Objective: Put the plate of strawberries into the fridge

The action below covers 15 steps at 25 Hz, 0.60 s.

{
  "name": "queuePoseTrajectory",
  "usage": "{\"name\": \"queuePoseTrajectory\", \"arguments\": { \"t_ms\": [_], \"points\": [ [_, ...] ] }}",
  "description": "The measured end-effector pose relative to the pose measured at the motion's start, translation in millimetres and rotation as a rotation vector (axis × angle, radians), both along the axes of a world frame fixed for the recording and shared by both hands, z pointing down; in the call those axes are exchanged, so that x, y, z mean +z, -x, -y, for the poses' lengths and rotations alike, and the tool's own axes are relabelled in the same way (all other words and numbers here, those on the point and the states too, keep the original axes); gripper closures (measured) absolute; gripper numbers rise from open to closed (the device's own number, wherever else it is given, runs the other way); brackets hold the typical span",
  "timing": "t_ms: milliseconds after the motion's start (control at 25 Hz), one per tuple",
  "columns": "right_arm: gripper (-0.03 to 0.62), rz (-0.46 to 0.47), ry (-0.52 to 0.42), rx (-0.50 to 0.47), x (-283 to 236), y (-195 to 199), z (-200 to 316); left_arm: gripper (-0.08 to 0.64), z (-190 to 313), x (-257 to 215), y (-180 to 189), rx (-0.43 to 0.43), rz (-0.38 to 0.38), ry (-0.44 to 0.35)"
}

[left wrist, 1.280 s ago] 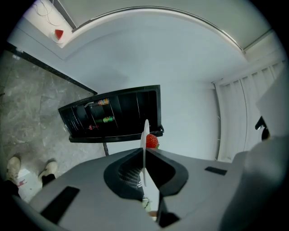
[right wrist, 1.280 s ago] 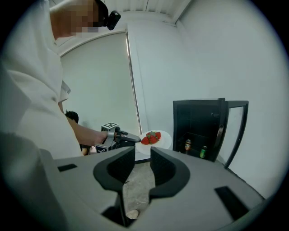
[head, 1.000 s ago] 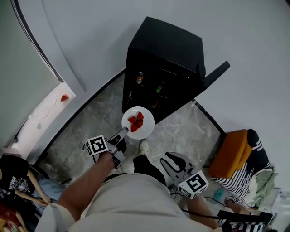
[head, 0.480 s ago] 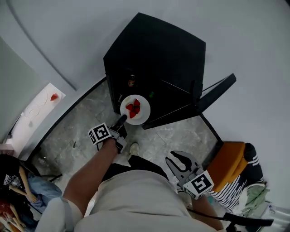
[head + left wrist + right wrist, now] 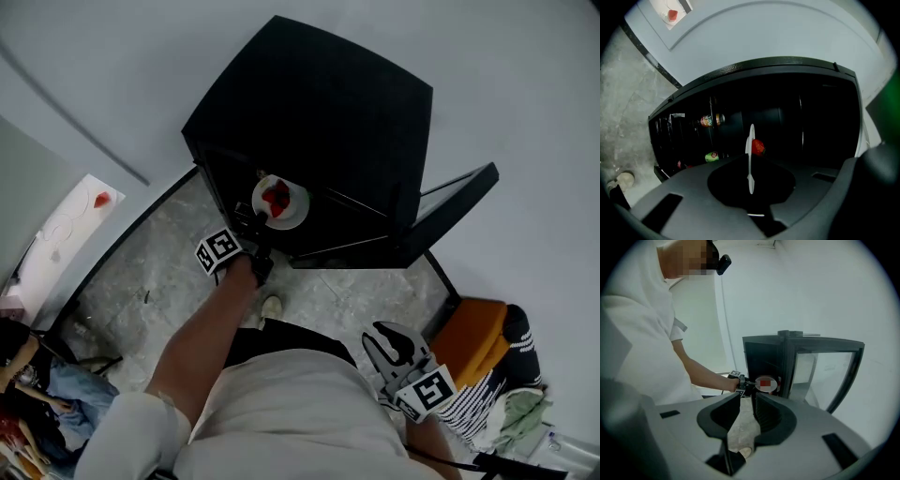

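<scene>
Your left gripper pinched the rim of the white plate edge-on between its jaws, holding the strawberries just inside the black fridge's open front, beside its swung-out door. Your right gripper hung low beside you, jaws narrowly parted around nothing.

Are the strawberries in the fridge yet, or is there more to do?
Nearly. Done: the door of the fridge stands open. In hand: the left gripper is shut on the rim of the plate, holding the strawberries at the fridge's dark opening, not set down yet. The right gripper is open and empty, low beside the person. Left: put the plate inside, let go, pull out, probably shut the door.
</scene>
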State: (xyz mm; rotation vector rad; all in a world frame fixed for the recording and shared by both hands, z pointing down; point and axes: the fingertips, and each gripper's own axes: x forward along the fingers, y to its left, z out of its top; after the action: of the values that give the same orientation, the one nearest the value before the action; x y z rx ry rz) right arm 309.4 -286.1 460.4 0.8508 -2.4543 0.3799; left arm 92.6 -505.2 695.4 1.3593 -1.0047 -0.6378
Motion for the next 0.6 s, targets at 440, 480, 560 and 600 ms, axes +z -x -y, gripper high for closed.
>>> {"name": "queuePoseTrajectory", "arguments": {
  "t_ms": [440, 480, 560, 600],
  "points": [
    [0.480, -0.036, 0.057, 0.055, 11.9, -35.4, 10.5, 0.534, 55.9, 36.7, -18.9, -0.034, 0.067, 0.065],
    [0.480, -0.033, 0.060, 0.058, 11.7, -36.1, 10.9, 0.534, 57.3, 38.7, -19.6, -0.037, 0.074, 0.072],
    [0.480, -0.028, 0.057, 0.058, 10.3, -36.5, 13.2, 0.534, 59.8, 41.5, -20.3, -0.041, 0.086, 0.080],
    [0.480, -0.029, 0.056, 0.057, 10.3, -37.0, 14.4, 0.534, 60.6, 42.7, -20.0, -0.042, 0.100, 0.086]
  ]
}}
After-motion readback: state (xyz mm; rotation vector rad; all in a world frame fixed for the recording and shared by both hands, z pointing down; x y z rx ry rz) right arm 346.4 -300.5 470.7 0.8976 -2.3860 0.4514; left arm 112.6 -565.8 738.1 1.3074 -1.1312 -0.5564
